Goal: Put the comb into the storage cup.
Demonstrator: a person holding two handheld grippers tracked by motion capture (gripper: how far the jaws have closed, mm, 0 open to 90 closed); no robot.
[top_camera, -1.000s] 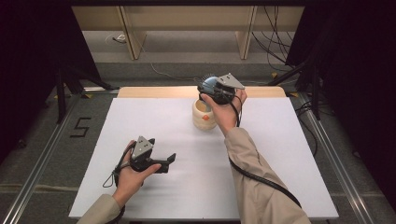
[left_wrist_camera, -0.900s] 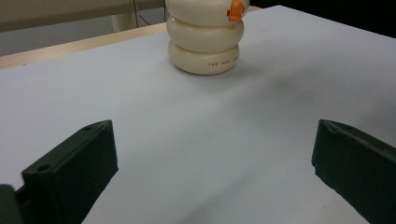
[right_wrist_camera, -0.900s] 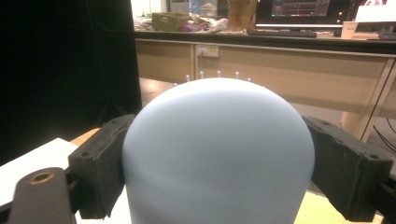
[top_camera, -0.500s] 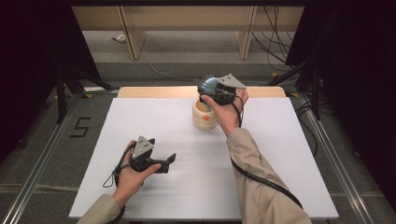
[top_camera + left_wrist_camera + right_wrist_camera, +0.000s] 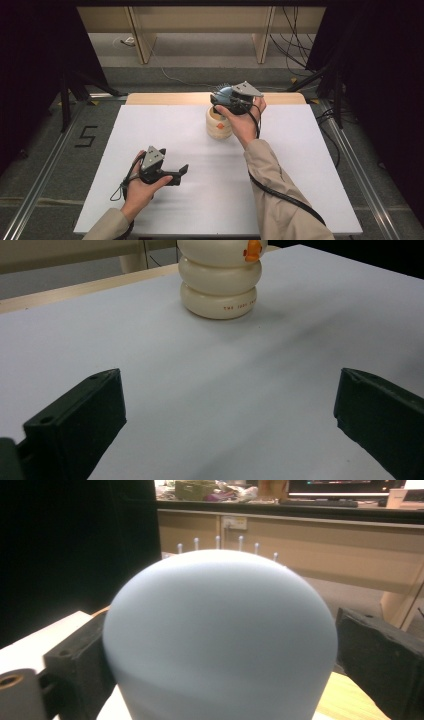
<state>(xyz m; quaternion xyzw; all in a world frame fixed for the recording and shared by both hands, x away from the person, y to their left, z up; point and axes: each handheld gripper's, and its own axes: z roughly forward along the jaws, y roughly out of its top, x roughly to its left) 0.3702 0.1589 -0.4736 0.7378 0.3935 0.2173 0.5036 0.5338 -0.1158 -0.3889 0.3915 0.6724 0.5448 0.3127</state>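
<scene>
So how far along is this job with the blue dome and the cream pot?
Nearly done: the blue dome is over the cream pot. In hand: the right gripper, whose jaws have just been opening around it. To do: drawing that hand away. The left gripper waits open.

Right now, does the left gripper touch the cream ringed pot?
Apart. In its own view, the left gripper has bare white table between its open jaws and the cream ringed pot.
</scene>
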